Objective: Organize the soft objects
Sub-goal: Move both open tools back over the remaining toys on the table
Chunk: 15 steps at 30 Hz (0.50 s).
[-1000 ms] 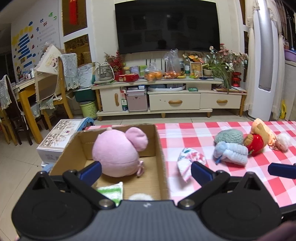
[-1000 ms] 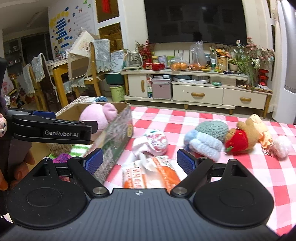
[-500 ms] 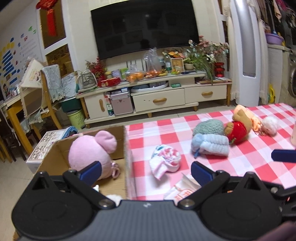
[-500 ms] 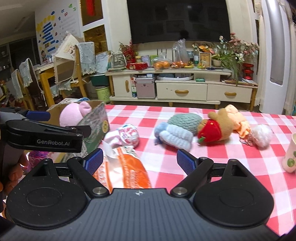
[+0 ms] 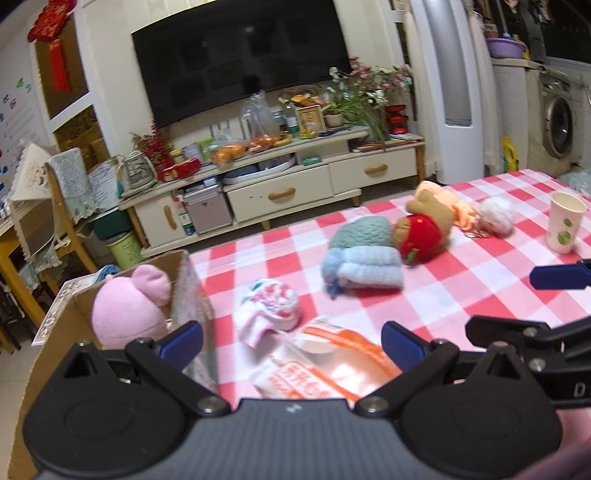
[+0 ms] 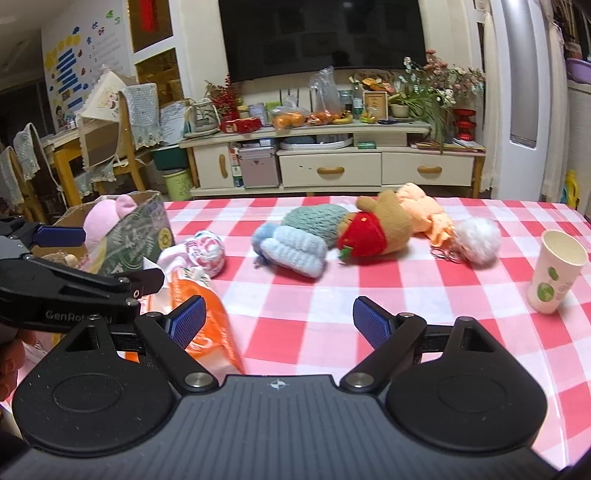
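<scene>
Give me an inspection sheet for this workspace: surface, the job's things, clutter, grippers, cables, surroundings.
Surface: table under a red-and-white checked cloth.
Job's things: pink plush in the box at the table's left end; rolled cloth, blue knit, green knit, bear, orange plush and white pompom lie on the cloth.
Clutter: orange packet near the box; paper cup at the right.
Grippers: left gripper open, over the packet; right gripper open, empty.
Cables: nothing seen.
Surroundings: TV, cabinet, chairs.
</scene>
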{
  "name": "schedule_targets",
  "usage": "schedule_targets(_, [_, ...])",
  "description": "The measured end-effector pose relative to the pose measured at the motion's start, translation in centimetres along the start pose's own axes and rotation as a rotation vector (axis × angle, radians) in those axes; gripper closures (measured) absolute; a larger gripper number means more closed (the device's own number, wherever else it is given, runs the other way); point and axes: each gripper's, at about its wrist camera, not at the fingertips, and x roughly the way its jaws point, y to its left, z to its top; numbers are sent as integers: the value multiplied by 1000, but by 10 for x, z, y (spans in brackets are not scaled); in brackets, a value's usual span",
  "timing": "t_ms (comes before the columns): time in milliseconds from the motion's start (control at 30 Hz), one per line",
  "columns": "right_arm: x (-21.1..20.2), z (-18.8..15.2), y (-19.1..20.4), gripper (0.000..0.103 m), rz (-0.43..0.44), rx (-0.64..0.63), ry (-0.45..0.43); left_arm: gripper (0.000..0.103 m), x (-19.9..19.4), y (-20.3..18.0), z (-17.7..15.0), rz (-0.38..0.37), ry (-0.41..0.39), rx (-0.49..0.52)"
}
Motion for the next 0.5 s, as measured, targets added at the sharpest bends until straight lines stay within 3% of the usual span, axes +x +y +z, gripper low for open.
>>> schedule_targets(500, [-14,-11,-11,0,-59,77,-20,1,-8,-45,-4,-41,-1,69])
